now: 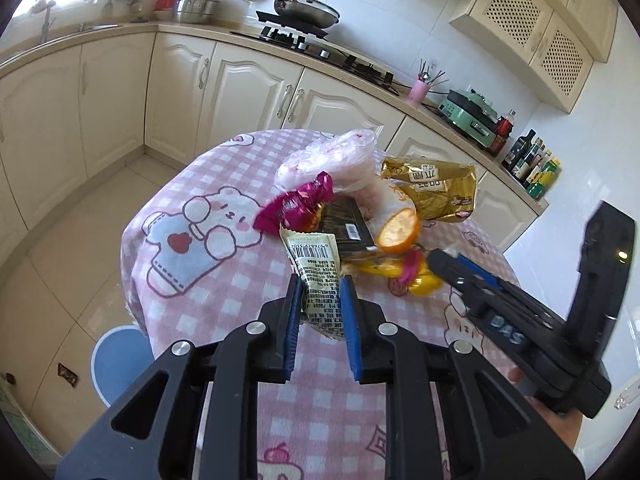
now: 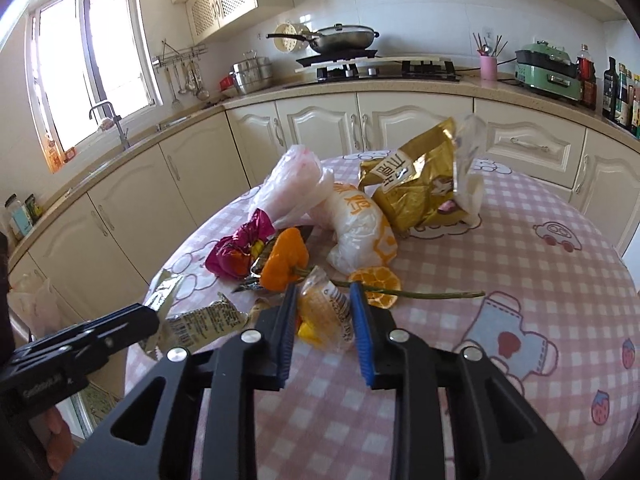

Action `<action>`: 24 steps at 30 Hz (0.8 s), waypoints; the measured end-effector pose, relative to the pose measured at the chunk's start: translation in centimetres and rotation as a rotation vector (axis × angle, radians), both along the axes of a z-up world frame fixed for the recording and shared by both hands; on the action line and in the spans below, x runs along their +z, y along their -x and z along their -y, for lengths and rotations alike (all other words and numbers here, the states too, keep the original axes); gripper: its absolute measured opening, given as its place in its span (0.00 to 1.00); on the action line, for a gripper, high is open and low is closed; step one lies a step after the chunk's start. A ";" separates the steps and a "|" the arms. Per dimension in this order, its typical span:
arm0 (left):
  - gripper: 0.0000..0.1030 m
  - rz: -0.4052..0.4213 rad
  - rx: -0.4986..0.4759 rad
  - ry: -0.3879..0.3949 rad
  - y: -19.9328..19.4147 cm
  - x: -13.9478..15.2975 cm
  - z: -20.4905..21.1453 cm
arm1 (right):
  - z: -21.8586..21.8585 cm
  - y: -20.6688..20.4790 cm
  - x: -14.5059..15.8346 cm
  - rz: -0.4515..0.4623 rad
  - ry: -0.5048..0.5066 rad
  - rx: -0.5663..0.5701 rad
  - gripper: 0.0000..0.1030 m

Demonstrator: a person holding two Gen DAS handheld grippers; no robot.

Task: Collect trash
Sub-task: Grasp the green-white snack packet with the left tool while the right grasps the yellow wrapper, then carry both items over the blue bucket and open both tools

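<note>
A heap of trash lies on a round table with a pink checked cloth. My left gripper has its blue pads on both sides of a pale green snack wrapper and is shut on it. The same wrapper shows in the right wrist view. My right gripper is shut on a clear wrapper with yellow contents. Beyond lie a magenta wrapper, a black packet, orange peel, a gold bag, white plastic bags and a green stem.
Cream kitchen cabinets and a counter curve behind the table, with a stove and pan, a pink cup, a green appliance and bottles. A blue stool stands on the tiled floor left of the table. A sink and window are at far left.
</note>
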State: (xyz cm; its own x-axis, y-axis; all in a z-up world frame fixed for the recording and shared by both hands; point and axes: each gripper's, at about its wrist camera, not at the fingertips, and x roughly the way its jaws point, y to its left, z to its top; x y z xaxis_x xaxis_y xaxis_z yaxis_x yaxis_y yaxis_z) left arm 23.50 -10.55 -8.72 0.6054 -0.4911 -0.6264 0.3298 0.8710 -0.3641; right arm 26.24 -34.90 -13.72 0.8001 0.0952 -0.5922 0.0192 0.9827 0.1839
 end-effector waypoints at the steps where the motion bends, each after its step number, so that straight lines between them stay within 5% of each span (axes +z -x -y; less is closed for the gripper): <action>1: 0.18 -0.004 -0.004 -0.002 0.1 0.0 0.1 | 0.1 0.6 0.3 0.006 -0.007 0.003 0.25; 15: 0.18 0.027 -0.016 -0.030 2.3 0.6 1.6 | 1.6 4.4 1.4 0.058 -0.087 0.023 0.24; 24: 0.18 0.101 0.054 -0.009 3.5 2.3 -0.8 | -2.5 5.0 4.1 0.132 -0.086 0.119 0.24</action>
